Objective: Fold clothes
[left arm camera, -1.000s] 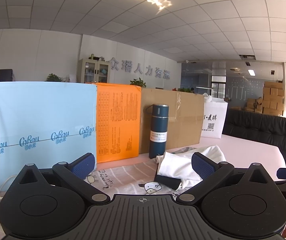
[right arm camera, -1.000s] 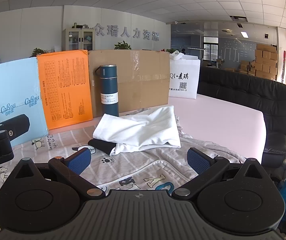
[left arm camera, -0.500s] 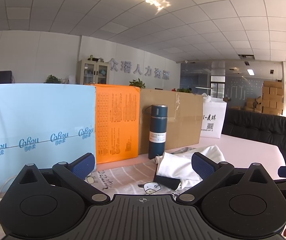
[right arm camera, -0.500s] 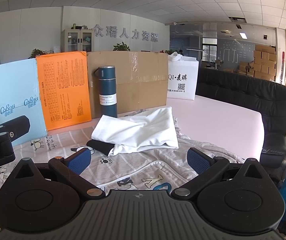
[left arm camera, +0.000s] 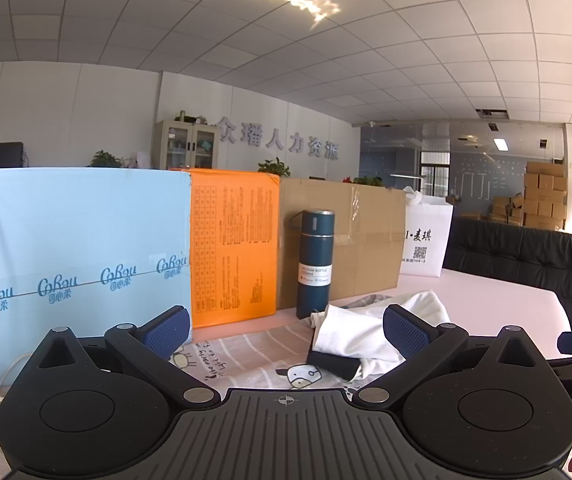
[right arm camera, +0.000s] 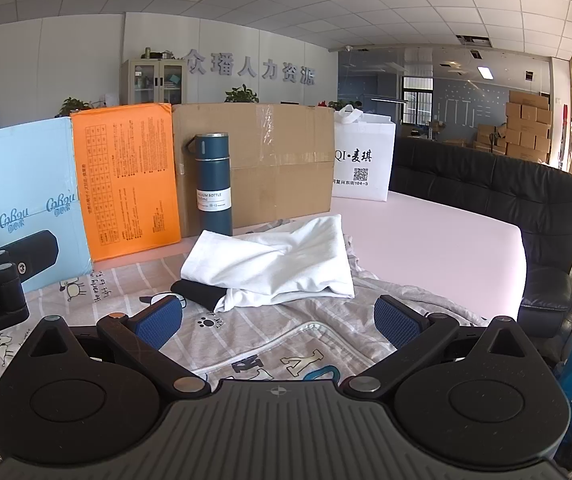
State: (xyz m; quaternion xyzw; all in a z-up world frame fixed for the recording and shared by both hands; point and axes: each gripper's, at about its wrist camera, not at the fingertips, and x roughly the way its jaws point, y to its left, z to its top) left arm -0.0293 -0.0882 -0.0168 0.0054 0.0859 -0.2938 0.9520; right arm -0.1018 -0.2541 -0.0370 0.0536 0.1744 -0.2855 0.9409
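A folded white garment (right arm camera: 274, 264) lies on a folded black one (right arm camera: 200, 293) in the middle of the table. Both rest on a grey striped cloth with cartoon prints (right arm camera: 246, 336) spread beneath. My right gripper (right arm camera: 278, 320) hovers open just in front of the pile, nothing between its fingers. In the left wrist view the white garment (left arm camera: 360, 326) and the black one (left arm camera: 332, 362) sit ahead and to the right. My left gripper (left arm camera: 284, 330) is open and empty, raised above the cloth (left arm camera: 246, 354). Its body shows at the right wrist view's left edge.
A dark blue vacuum bottle (right arm camera: 214, 184) stands upright right behind the pile. Blue (right arm camera: 18, 200), orange (right arm camera: 126, 176) and brown cardboard (right arm camera: 262, 160) panels wall off the table's back. A white tote bag (right arm camera: 362, 164) and a black leather sofa (right arm camera: 506, 200) lie to the right.
Both views have drifted very slightly; the pile sits a touch higher and further left in the right wrist view. Both grippers stay open and the clothes have not moved.
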